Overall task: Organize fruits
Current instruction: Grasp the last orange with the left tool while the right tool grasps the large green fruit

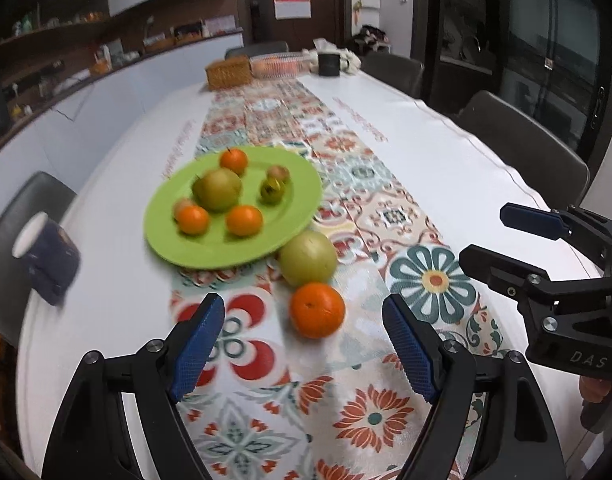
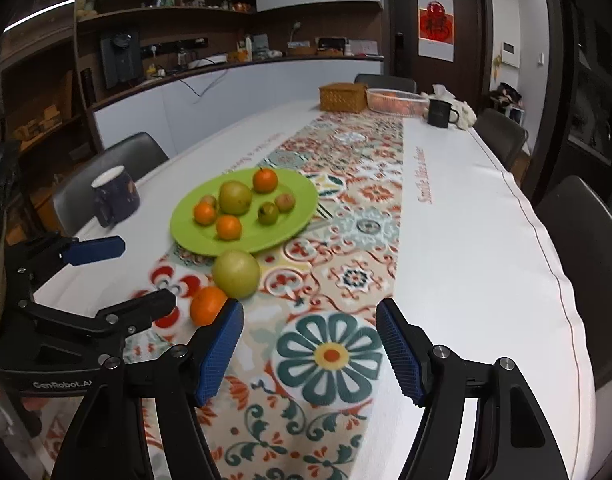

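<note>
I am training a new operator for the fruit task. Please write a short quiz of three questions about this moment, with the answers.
1. Count: how many oranges lie on the plate?
2. True or false: the left gripper is shut on the loose orange.
3. Choose: the loose pear is (A) in the middle of the plate, (B) on the runner by the plate's near rim, (C) in the right gripper.

Key
1. Three.
2. False; it is open, and the orange lies on the runner ahead of its fingers.
3. B; the right gripper is open and holds nothing.
</note>
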Action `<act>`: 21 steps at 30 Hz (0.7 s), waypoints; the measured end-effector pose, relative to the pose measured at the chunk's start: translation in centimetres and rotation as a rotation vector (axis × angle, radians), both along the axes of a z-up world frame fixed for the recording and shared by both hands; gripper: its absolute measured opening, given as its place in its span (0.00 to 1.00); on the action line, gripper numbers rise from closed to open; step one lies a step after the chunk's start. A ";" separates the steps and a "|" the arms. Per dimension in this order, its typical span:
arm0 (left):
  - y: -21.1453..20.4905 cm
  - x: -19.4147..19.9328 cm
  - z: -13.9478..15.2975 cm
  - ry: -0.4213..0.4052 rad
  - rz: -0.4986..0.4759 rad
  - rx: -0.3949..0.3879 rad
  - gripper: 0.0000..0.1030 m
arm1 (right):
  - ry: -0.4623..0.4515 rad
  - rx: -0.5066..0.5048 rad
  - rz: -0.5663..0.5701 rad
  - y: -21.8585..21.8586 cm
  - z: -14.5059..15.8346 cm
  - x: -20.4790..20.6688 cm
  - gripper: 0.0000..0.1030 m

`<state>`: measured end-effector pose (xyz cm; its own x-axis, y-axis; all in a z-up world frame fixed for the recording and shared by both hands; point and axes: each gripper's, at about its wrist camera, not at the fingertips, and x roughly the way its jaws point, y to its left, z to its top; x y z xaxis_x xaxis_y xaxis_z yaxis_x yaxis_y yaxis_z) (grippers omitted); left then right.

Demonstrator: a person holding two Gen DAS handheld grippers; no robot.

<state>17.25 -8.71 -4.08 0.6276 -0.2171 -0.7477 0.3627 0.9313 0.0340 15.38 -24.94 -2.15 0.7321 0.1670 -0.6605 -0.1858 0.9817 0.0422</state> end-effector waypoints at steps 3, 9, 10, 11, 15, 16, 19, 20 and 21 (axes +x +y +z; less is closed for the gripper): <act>-0.4 0.8 -1.4 0.042 -0.005 -0.007 0.77 | 0.027 0.006 -0.012 -0.3 -1.0 0.3 0.67; -1.0 2.4 -3.7 0.103 0.009 -0.005 0.64 | 0.082 0.005 -0.024 -0.2 -3.0 1.1 0.67; -1.0 2.6 -3.9 0.110 0.008 -0.007 0.63 | 0.086 0.006 -0.024 -0.2 -3.1 1.2 0.67; -1.1 2.8 -4.1 0.117 0.006 -0.009 0.61 | 0.093 0.006 -0.026 -0.2 -3.4 1.3 0.67; -1.1 3.5 -4.9 0.148 0.009 -0.025 0.49 | 0.114 0.005 -0.030 -0.2 -4.0 1.9 0.67; -1.1 3.6 -5.1 0.156 0.009 -0.032 0.46 | 0.117 0.005 -0.030 -0.1 -4.1 2.0 0.67; -1.0 3.7 -5.2 0.162 0.007 -0.052 0.41 | 0.126 0.003 -0.030 0.0 -4.3 2.3 0.67; -0.9 3.7 -5.2 0.161 0.006 -0.054 0.41 | 0.129 0.003 -0.029 0.0 -4.4 2.4 0.67; -0.9 3.6 -5.2 0.160 0.003 -0.055 0.40 | 0.132 0.003 -0.028 0.1 -4.4 2.4 0.67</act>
<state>20.89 -9.63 -9.30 0.5025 -0.2588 -0.8249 0.3567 0.9312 -0.0749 17.79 -24.89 -6.58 0.6432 0.1496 -0.7509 -0.1506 0.9863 0.0675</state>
